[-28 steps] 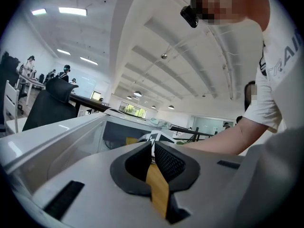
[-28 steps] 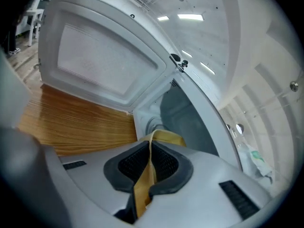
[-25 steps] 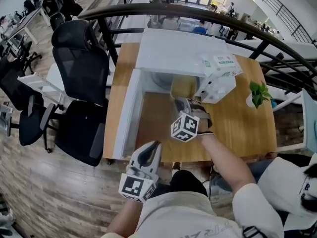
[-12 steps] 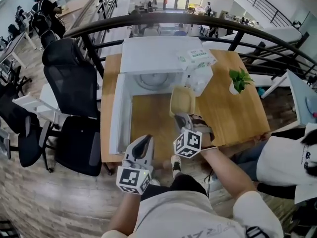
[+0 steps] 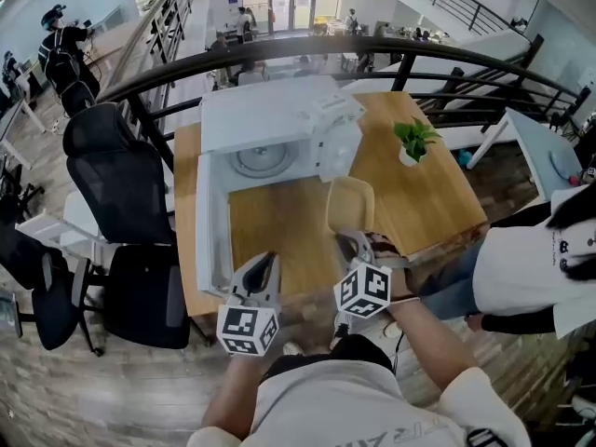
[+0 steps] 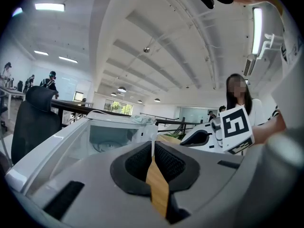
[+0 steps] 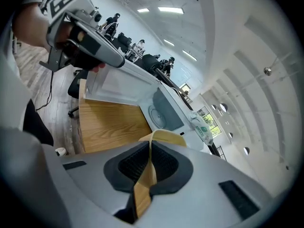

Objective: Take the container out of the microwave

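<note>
A beige plastic container (image 5: 348, 203) hangs over the wooden table (image 5: 419, 208), in front of the white microwave (image 5: 270, 115). My right gripper (image 5: 349, 237) is shut on its near rim; in the right gripper view the thin rim (image 7: 166, 137) is pinched between the pads. The microwave door (image 5: 212, 240) stands open to the left and the glass turntable (image 5: 264, 159) is bare. My left gripper (image 5: 270, 259) hovers at the table's near edge by the door, shut with nothing between its jaws (image 6: 152, 144).
A small potted plant (image 5: 413, 141) stands on the table to the right. A carton (image 5: 335, 110) lies on top of the microwave. Black office chairs (image 5: 121, 175) stand at the left, a dark railing (image 5: 307, 45) runs behind, and a seated person (image 5: 531, 268) is at the right.
My right gripper has drawn the container out of the microwave cavity and back toward me over the table. The left gripper has shifted only slightly.
</note>
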